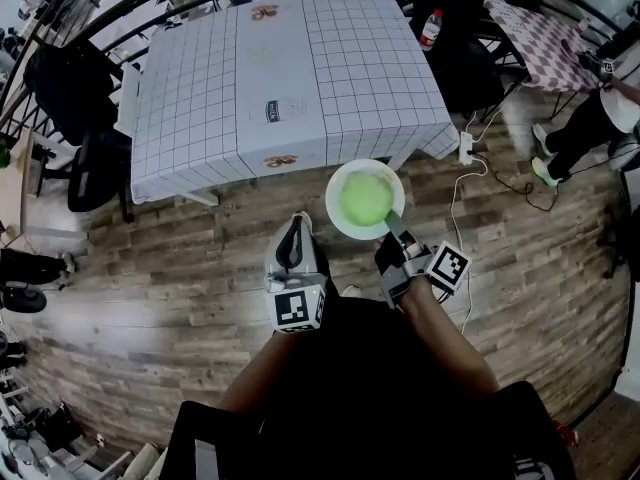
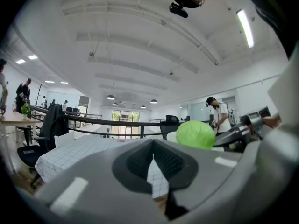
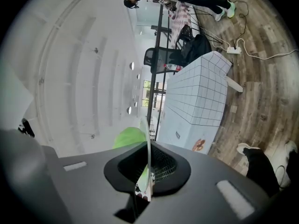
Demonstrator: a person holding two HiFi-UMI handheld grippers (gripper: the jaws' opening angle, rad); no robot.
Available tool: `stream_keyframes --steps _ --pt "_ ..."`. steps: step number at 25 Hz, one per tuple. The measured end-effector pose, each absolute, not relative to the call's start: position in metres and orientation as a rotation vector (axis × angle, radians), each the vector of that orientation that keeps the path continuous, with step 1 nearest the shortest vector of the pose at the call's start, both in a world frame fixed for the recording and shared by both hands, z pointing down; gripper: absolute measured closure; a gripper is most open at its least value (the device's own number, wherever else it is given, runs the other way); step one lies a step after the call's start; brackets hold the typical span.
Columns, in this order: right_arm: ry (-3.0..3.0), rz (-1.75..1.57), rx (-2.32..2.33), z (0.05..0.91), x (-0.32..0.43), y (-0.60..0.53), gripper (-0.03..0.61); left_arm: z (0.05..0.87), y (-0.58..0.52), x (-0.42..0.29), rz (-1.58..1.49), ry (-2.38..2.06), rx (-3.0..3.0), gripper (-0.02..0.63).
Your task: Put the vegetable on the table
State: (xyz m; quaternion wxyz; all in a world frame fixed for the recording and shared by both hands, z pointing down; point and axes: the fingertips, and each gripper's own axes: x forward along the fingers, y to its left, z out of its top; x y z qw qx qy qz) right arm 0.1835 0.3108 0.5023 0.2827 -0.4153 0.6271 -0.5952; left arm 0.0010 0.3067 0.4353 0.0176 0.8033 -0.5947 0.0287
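- The vegetable (image 1: 366, 198), a round pale-green head, sits in the middle of a white plate (image 1: 333, 200), held in the air above the wooden floor (image 1: 150, 268), short of the table (image 1: 200, 98).
- The right tongs (image 1: 393, 230) are clamped on the plate's near rim, holding it level, likely so the head does not roll off.
- The left tongs (image 1: 293, 240) are closed on nothing, just beside the plate, probably left free to steady the load at the table.

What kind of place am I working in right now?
Most likely an open-plan office or lab space: black office chairs stand beside a table with a grid-pattern cloth, a black railing runs behind it, and long ceiling light strips hang overhead.
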Motion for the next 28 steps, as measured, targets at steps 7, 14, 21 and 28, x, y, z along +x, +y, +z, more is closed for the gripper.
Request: stream_keyframes --steps 7,14,21,28 --pt "1.698 -1.568 -1.173 0.501 0.166 0.228 0.572 0.433 0.215 -0.018 0.009 -1.8 2.505 0.606" --pt "1.639 -1.592 -1.199 0.485 0.145 0.14 0.571 0.416 0.119 -0.031 0.071 -1.739 2.519 0.606" --pt "1.554 -1.571 -1.181 0.474 0.11 0.059 0.571 0.402 0.046 -0.068 0.076 -1.728 2.564 0.606" --pt "1.574 -1.538 -1.213 0.479 0.092 -0.011 0.571 0.413 -0.01 -0.132 0.09 -1.803 2.509 0.606"
